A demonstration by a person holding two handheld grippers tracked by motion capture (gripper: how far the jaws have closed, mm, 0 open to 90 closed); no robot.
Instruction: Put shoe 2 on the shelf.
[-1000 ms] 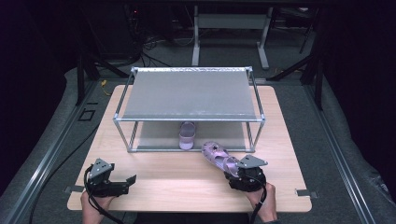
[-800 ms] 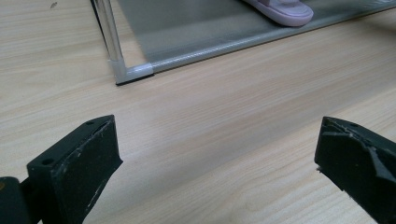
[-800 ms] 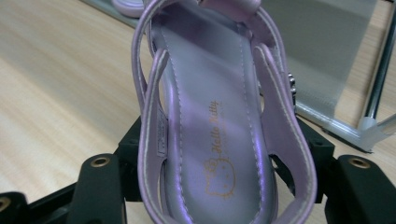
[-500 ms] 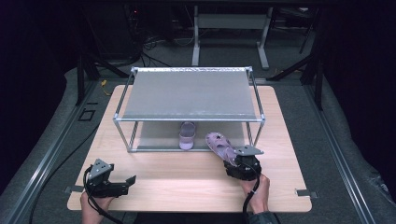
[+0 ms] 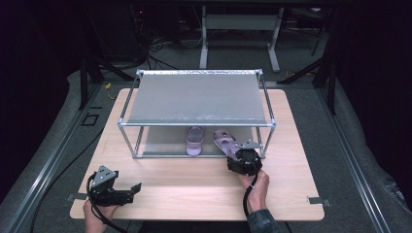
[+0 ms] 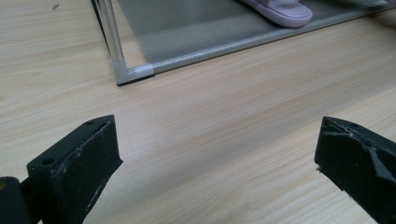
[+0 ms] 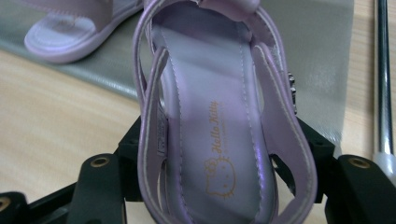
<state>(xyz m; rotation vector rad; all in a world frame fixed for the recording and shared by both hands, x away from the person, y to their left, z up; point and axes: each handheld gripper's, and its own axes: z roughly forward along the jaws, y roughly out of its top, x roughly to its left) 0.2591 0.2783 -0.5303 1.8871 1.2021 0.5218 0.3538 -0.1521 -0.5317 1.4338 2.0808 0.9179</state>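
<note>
My right gripper [image 5: 238,156] is shut on the heel of a small purple sandal [image 5: 225,142], [image 7: 219,121], whose toe reaches in over the grey lower shelf [image 5: 165,141] of a metal-framed rack [image 5: 197,97]. A matching purple sandal [image 5: 195,141], [image 7: 70,32] lies on that shelf just to the left, toe toward the back. My left gripper [image 5: 130,191], [image 6: 215,158] rests low over the wooden table near its front left corner, open, with nothing between its jaws. In the left gripper view the rack's front corner post [image 6: 112,37] and the resting sandal [image 6: 282,10] lie ahead.
The rack's grey top shelf [image 5: 197,99] covers most of the lower shelf from above. Its right front post [image 5: 268,141], [image 7: 383,79] stands close beside the held sandal. Bare wooden table [image 5: 184,179] stretches between the two grippers. Dark floor, rails and cables surround the table.
My right gripper has carried the purple sandal forward from the table in front of the rack to the front edge of the lower shelf. The left gripper has stayed put.
</note>
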